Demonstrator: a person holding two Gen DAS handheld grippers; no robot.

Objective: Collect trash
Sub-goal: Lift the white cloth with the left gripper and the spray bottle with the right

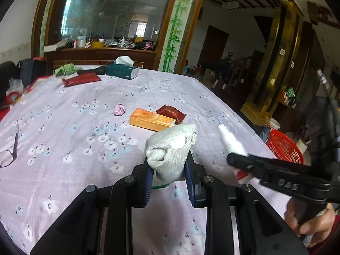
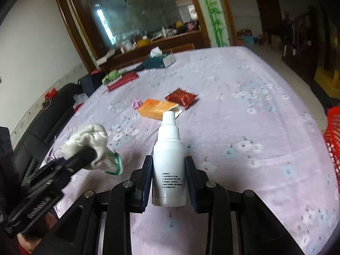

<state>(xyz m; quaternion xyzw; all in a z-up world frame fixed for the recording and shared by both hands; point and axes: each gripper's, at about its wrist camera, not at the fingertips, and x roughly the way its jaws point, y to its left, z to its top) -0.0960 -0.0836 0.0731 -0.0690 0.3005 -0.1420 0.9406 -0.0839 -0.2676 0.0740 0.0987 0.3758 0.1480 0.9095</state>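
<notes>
Trash is clamped in both grippers above a table spread with a lilac flowered cloth (image 1: pixel 63 114). The left gripper (image 1: pixel 170 174) has its blue-padded fingers closed on a bunched white knitted glove (image 1: pixel 172 146) with a green cuff edge; the bundle stands up between the fingers and bulges above their tips. The right gripper (image 2: pixel 169 180) is pressed against both sides of a white spray bottle (image 2: pixel 169 159), held upright with its nozzle cap pointing away from the camera and small black print on its lower body. In the left wrist view the right gripper comes in from the right side, near the left one, with the bottle sticking out past its fingers. Farther out on the cloth lie an orange box (image 1: pixel 152 119), a dark red foil wrapper (image 1: pixel 171 113) touching its far end, and a crumpled pink scrap (image 1: pixel 119 110) just beside them. At the far edge sit a teal tissue box (image 1: pixel 122 71), a red packet (image 1: pixel 81 79) and a green cloth (image 1: pixel 65 69). Eyeglasses (image 1: pixel 9 148) rest near the left edge. A red mesh basket (image 1: pixel 283 146) stands beyond the right edge of the table.
</notes>
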